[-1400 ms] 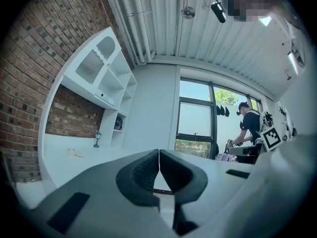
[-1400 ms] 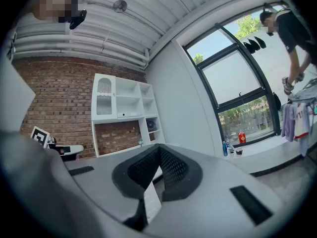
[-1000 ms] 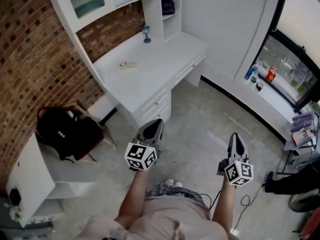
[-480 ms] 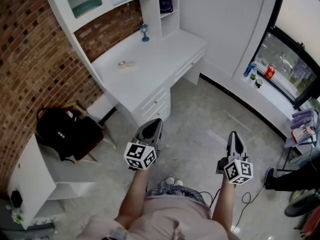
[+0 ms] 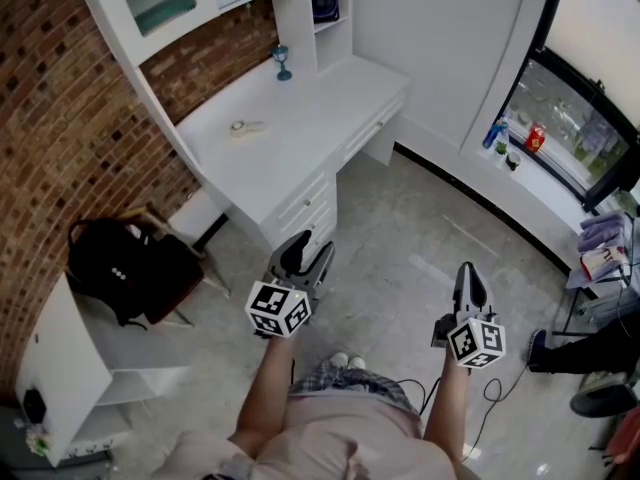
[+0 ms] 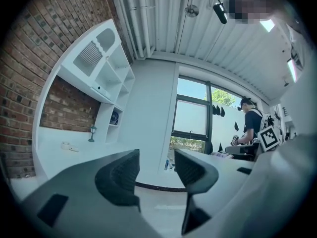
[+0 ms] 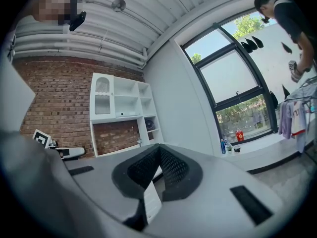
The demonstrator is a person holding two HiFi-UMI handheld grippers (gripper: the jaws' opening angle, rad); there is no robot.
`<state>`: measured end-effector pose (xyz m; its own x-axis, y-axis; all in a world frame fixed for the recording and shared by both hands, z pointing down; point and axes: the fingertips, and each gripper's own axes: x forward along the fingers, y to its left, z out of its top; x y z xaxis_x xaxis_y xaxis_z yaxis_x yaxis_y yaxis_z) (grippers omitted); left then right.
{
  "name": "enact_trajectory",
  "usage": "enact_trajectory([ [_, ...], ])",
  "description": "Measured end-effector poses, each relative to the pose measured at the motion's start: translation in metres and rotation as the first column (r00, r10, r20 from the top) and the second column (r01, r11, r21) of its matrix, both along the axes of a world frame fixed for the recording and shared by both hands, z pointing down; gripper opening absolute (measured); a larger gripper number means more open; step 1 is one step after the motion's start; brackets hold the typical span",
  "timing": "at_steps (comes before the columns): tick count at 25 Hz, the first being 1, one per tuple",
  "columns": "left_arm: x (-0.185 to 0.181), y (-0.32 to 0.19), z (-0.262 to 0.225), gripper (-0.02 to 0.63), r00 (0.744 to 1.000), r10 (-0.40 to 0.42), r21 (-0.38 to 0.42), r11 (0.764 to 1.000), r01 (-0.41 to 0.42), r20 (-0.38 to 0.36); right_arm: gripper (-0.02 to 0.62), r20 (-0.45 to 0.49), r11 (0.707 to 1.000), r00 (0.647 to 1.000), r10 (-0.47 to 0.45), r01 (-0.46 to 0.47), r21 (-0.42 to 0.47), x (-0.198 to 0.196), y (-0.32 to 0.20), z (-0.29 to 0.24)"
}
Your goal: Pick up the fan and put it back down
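Observation:
The fan point(image 5: 325, 6) is a small dark round thing in the open shelf cubby above the white desk point(image 5: 310, 118), far from both grippers. It also shows small in the left gripper view point(image 6: 115, 117) and the right gripper view point(image 7: 149, 124). My left gripper point(image 5: 305, 255) is held level over the floor in front of the desk drawers; its jaws have just been opening and stand apart point(image 6: 156, 165) with nothing between them. My right gripper point(image 5: 470, 280) hangs over the floor to the right, its jaws shut point(image 7: 159, 157) and empty.
A small blue lamp-like ornament point(image 5: 282, 61) and a pale object point(image 5: 243, 126) sit on the desk. A black backpack point(image 5: 120, 266) rests on a chair by the brick wall. Bottles point(image 5: 515, 143) stand on the window sill. Another person point(image 6: 250, 128) is by the window.
The left gripper's jaws have opened from shut. Both hands stay where they were; the head view has shifted slightly.

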<state>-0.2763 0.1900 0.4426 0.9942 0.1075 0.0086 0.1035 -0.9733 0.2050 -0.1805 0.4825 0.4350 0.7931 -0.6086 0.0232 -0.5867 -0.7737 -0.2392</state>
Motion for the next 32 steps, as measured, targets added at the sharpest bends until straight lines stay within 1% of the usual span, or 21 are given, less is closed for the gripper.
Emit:
enact_trajectory([
  [1, 0.001, -0.002, -0.001, 0.232, 1.0, -0.002, 0.001, 1.0, 0.002, -0.005, 0.015, 0.001, 1.0, 1.0, 0.002, -0.002, -0.001, 0.001, -0.001, 0.0],
  [4, 0.005, -0.013, -0.002, 0.311, 1.0, -0.024, 0.011, 1.0, 0.024, -0.008, 0.015, 0.004, 1.0, 1.0, 0.006, -0.006, -0.003, 0.003, -0.006, 0.001],
  [6, 0.007, -0.019, 0.001, 0.329, 0.999, -0.041, 0.015, 0.999, 0.041, -0.003, 0.015, 0.007, 1.0, 1.0, 0.01, -0.01, -0.004, 0.004, -0.009, 0.002],
  [9, 0.012, -0.026, 0.003, 0.336, 0.999, -0.04, 0.017, 0.999, 0.04, 0.0, 0.015, 0.012, 1.0, 1.0, 0.02, -0.02, -0.005, 0.009, -0.012, 0.004],
  [15, 0.031, -0.034, 0.006, 0.336, 1.0, -0.012, 0.021, 1.0, 0.013, -0.005, 0.015, 0.005, 0.999, 0.999, 0.032, -0.032, 0.001, 0.02, -0.024, 0.005],
  [22, 0.05, -0.036, 0.014, 0.336, 1.0, 0.02, 0.029, 0.999, -0.02, 0.006, 0.015, 0.008, 0.999, 0.999, 0.046, -0.046, 0.006, 0.034, -0.032, 0.011],
  [28, 0.075, -0.044, 0.014, 0.336, 1.0, 0.022, 0.031, 0.999, -0.023, 0.005, 0.015, 0.007, 0.998, 0.998, 0.057, -0.057, 0.011, 0.056, -0.037, 0.011],
  [32, 0.098, -0.048, 0.019, 0.336, 1.0, 0.024, 0.038, 0.999, -0.024, 0.008, 0.015, 0.009, 0.998, 0.998, 0.059, -0.059, 0.016, 0.08, -0.04, 0.016],
])
